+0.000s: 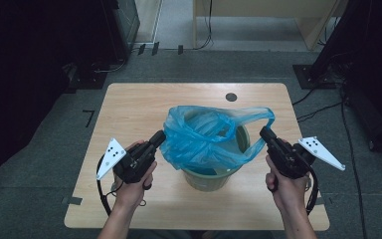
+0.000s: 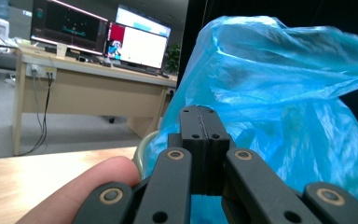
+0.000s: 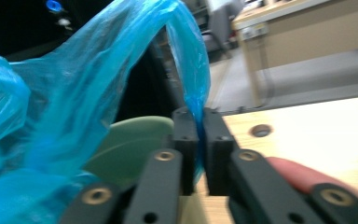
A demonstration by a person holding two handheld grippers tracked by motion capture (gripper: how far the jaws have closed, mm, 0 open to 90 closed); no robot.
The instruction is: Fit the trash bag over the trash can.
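Forearms and hands entered the high view from below; my left gripper (image 1: 160,136) and right gripper (image 1: 264,132) each pinched the blue bag (image 1: 204,137) sitting in the green bin (image 1: 206,178) on the table (image 1: 129,107). Left gripper view: jaws closed against plastic. Right gripper view: jaws clamped a bag strip.

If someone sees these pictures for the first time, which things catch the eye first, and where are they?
The bright blue plastic bag stands out first, spread over a pale green bin in the middle of the wooden table. The left gripper pinches the bag's left side and the right gripper clamps a stretched strip of it at the right, so the bag hangs between the two hands.
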